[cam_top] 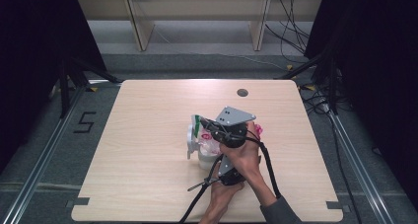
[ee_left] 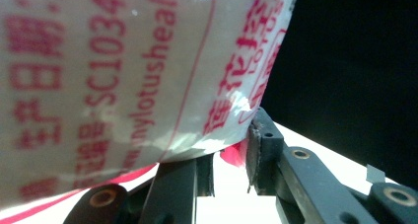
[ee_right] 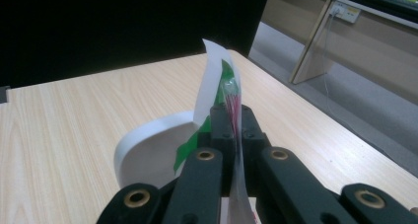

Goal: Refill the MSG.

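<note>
Bag [cam_top: 207,137] sits at mid-table, over a white cup [cam_top: 203,157], with both grippers on it. Right gripper [ee_right: 231,118] is fully closed, pinching the bag's top edge just above the cup, with a green-and-white flap sticking up past the jaws. Left gripper [ee_left: 231,160], just near-side of the cup, is partly closed, and the bag's lower red-printed corner is wedged between its jaws. Looks like the bag is gripped at two points and braced for tearing or pouring. No tear visible yet, no contents seen leaving. Opening and emptying likely remain.
</note>
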Tool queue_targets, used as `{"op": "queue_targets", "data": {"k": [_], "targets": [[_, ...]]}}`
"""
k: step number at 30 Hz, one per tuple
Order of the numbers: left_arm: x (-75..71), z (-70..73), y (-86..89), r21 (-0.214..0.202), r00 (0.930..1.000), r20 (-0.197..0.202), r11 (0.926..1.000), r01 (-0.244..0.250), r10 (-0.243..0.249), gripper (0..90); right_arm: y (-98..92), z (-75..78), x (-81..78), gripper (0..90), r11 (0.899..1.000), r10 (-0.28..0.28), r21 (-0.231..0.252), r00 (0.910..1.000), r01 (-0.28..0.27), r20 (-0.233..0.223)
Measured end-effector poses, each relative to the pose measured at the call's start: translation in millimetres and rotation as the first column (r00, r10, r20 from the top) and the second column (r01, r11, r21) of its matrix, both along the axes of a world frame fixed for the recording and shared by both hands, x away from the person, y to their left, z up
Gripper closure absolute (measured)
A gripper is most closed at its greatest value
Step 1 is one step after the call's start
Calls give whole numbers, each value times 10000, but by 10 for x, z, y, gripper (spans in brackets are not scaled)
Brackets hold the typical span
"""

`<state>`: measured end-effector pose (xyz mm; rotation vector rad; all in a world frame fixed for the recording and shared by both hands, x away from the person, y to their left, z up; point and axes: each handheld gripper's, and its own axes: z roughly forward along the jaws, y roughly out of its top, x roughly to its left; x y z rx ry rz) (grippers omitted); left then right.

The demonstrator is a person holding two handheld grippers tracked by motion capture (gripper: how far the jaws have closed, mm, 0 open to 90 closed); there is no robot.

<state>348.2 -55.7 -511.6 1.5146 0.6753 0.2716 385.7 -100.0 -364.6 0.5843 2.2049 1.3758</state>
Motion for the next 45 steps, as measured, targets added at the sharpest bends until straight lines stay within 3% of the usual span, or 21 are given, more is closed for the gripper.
{"op": "queue_targets", "data": {"k": [6, 7, 8, 11, 12, 15, 16, 19, 20, 21, 22, 23, 27, 28, 30, 31, 32, 34, 40, 42, 45], "targets": [[6, -2, 4, 107, 10000, -2, 9999, 24, -24, 752, -6, 2, 7, 898, 10000, 67, -61, 10000, -68, -29], [-8, 6, 2, -61, 9995, -71, 9995, -322, 322, 752, -4, 11, -8, 898, 10000, -25, 62, 10000, 25, 25], [2, 6, 0, -27, 10000, -14, 10000, 3, -3, 752, -8, 18, -11, 898, 10000, 47, 67, 9999, -46, -129], [2, -4, 10, 123, 10000, -22, 9999, 27, -27, 751, 5, -6, 8, 898, 10000, 7, 13, 10000, -7, 7], [-13, 0, 10, 0, 9996, -94, 9996, -282, 282, 751, 4, -4, 5, 898, 10000, 0, 18, 10000, 0, -8], [-22, 14, 1, -172, 9995, -74, 9994, -314, 313, 751, -4, 26, -14, 898, 9999, 109, -46, 9999, -108, 30], [-8, 16, 6, 115, 10000, -33, 9999, -27, 27, 751, -4, 26, -14, 898, 9999, 109, -46, 9999, -108, 30], [3, -6, -9, 24, 10000, -47, 10000, -18, 18, 751, 3, -13, 10, 898, 10000, 36, -61, 10000, -36, 0], [-3, 3, 7, 213, 10000, -71, 9998, 4, -2, 751, 4, -13, -4, 898, 10000, 54, -2, 9995, -54, -303], [-12, 8, 8, 145, 9995, -12, 9994, -318, 318, 751, -4, 9, -6, 898, 10000, 3, 52, 10000, -3, -10], [-6, 6, -9, -76, 10000, -24, 10000, -24, 24, 752, -9, 16, -10, 898, 10000, 96, 0, 9999, -96, -132], [-6, 2, -5, 20, 10000, -44, 10000, -8, 8, 751, -1, 3, -1, 898, 10000, 30, 10, 10000, -30, 43], [-3, 3, 1, -12, 10000, 23, 10000, -11, 11, 752, 6, 5, -12, 898, 10000, 56, 22, 10000, -56, 53], [-7, 14, 9, 179, 10000, -11, 9998, -70, 70, 752, 6, 5, -12, 898, 10000, 56, 22, 10000, -56, 53], [-6, 0, -8, 39, 10000, -46, 10000, 7, -7, 751, -8, 6, 1, 898, 10000, 78, -47, 9999, -78, -71], [-6, -2, 9, 294, 10000, -36, 9996, -21, 22, 751, -4, -8, 14, 898, 10000, 85, -14, 9999, -85, -68], [-2, -6, 1, 87, 10000, 13, 10000, 31, -31, 751, -4, -8, 8, 898, 9999, 111, -38, 9997, -112, -234], [-4, 9, 3, 153, 10000, 32, 9998, -85, 85, 752, -2, 4, -3, 898, 10000, -9, -32, 10000, 9, 78], [-9, 5, -1, 72, 10000, 55, 10000, -32, 32, 751, 7, -7, -15, 898, 10000, -41, 51, 9999, 42, -160], [-12, 8, 4, 120, 10000, 44, 9999, -42, 42, 751, 7, 5, -14, 898, 10000, 27, 62, 10000, -27, 56], [-3, -7, 5, 90, 10000, -19, 10000, -19, 20, 752, 21, -26, 4, 898, 10000, 57, -76, 10000, -57, -62]]}}
